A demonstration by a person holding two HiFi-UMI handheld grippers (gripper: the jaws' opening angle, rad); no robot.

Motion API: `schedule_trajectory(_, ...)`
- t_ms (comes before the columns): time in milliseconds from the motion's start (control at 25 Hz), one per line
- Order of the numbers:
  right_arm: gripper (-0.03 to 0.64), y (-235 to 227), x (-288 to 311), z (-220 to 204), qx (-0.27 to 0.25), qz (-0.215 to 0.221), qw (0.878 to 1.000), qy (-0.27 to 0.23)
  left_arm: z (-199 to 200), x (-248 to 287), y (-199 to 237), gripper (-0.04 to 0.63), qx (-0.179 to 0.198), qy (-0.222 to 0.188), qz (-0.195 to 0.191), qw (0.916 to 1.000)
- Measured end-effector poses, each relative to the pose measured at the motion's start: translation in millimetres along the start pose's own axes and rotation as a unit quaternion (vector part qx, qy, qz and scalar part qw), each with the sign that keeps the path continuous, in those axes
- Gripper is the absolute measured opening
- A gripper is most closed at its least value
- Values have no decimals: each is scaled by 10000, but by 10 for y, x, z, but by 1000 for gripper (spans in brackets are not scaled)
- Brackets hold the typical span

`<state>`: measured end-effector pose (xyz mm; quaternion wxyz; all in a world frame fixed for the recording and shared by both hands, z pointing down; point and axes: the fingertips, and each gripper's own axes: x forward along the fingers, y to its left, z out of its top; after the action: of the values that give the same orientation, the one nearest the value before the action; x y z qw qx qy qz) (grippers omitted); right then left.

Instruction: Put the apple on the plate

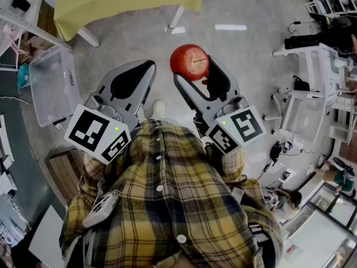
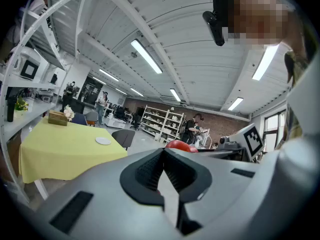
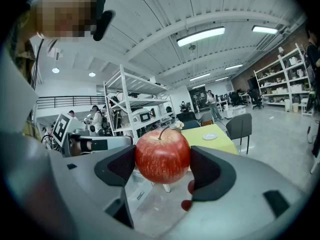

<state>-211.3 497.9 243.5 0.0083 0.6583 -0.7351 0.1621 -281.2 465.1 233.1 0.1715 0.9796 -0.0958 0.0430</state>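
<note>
- Head view: grey floor (image 1: 251, 54), one yellow desk (image 1: 128, 1) at top, one clear bin (image 1: 50, 85) at left.
- Two grippers: the right gripper (image 1: 195, 68) grasps the one red apple (image 1: 189, 62); the left gripper (image 1: 149, 66) is clenched, empty.
- Left gripper view: one white plate (image 2: 103, 141) on the desk, one dark chair (image 2: 123, 135) just beside.
- Right gripper view: the apple is well apart from that plate.

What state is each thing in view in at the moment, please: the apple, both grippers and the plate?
right gripper: jaws shut on the apple, carrying it in the air.
apple: stem up, off any surface, not yet on the plate.
left gripper: jaws shut, nothing between them.
plate: empty, lying flat on the yellow table.
</note>
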Motion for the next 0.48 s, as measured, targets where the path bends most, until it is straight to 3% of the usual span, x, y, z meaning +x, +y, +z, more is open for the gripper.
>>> schedule_trajectory(480, 339, -266, -240, 82, 89, 23, 9997, -219, 79, 139, -113, 8, 96, -221, 209, 9995)
